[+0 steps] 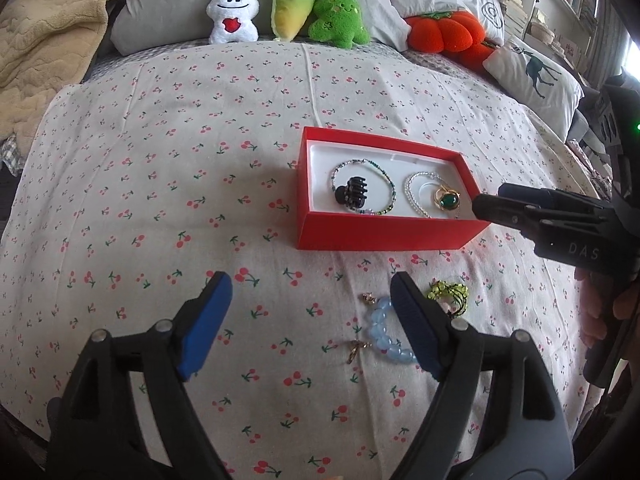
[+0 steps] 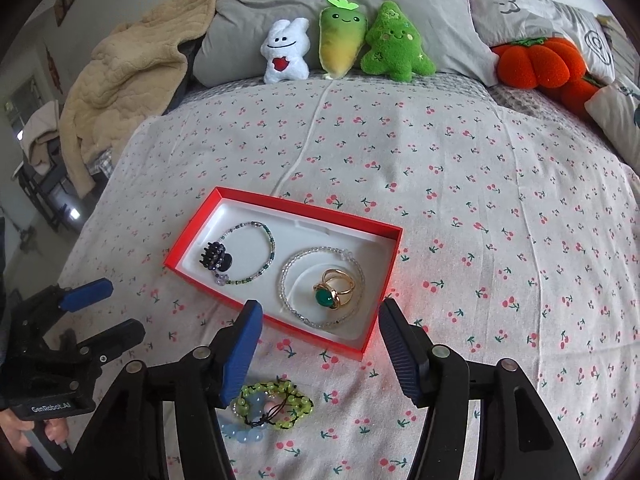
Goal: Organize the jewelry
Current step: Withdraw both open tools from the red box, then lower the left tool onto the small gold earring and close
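A red box (image 1: 384,234) (image 2: 192,222) with a white lining sits on the cherry-print sheet. It holds a dark beaded bracelet (image 1: 390,184) (image 2: 271,248), a black hair clip (image 1: 352,196) (image 2: 216,261), a clear beaded bracelet (image 1: 412,196) (image 2: 285,280) and a gold ring with a green stone (image 1: 448,199) (image 2: 334,286). On the sheet in front of the box lie a light blue bead bracelet (image 1: 382,330) (image 2: 244,436), a yellow-green bead bracelet (image 1: 450,292) (image 2: 276,402) and a small gold piece (image 1: 354,354). My left gripper (image 1: 310,292) (image 2: 102,308) is open and empty above the sheet. My right gripper (image 2: 320,320) (image 1: 486,200) is open and empty at the box's near right edge.
Several plush toys (image 1: 288,8) (image 2: 344,40) line the grey pillows at the back. An orange plush pumpkin (image 1: 444,32) (image 2: 536,62) and printed cushions lie at the back right. A beige blanket (image 1: 44,40) (image 2: 124,80) is heaped at the back left.
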Tool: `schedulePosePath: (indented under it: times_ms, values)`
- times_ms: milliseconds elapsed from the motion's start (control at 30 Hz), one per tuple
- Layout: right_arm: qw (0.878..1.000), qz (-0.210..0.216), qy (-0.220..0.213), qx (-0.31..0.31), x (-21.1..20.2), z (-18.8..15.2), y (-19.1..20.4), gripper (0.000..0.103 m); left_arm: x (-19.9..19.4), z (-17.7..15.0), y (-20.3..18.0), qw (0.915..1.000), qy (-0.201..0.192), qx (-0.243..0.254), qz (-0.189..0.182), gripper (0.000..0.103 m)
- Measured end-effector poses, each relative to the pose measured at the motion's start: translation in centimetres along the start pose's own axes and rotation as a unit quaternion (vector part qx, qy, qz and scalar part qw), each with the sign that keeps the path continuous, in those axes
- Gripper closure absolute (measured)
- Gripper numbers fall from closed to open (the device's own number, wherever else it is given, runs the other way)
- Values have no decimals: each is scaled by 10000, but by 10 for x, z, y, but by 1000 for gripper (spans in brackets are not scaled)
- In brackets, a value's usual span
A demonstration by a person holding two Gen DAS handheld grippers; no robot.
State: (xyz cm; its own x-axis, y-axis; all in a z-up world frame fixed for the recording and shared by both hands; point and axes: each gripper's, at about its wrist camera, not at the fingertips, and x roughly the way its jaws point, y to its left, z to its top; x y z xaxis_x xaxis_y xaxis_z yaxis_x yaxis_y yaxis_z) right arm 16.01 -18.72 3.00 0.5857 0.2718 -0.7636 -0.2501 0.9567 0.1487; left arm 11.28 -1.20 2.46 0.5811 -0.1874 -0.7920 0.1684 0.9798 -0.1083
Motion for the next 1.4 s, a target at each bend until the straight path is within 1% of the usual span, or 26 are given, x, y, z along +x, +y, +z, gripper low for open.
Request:
schedulePosePath:
  times_ms: [67,133,300,600,867,1000,1167,1300,1400]
  values:
    - [10000,-16,16,18,-4,-2,-1,41,-1,-5,0,9999,101,35,33,20]
    - [10000,-45,31,57,-8,-5,-2,37,-3,-10,-1,9998,176,89,92,19]
    - [9998,-118,81,102,-15,-14,-3,31,-9,-22,-4,9994,287,129,116,17]
    - [9996,-124,238,50,-23,-39,2,30,-16,-45,-15,9983,386,396,201,16]
    - [9981,-260,520,-208,-12,-63,6,29,-15,-66,-13,9971,450,487,372,16]
    - [9970,-233,674,-309,-8,-75,9,29,-13,-75,-10,9963,510,554,414,16]
    - [9951,-194,866,-436,-1,-93,14,26,-10,-87,-7,9948,579,686,488,16]
    - [9935,-149,1038,-441,5,-105,14,25,-6,-93,-5,9940,658,742,462,16]
    - [9925,-166,1116,-479,8,-111,14,25,-4,-95,-5,9942,635,786,360,16]
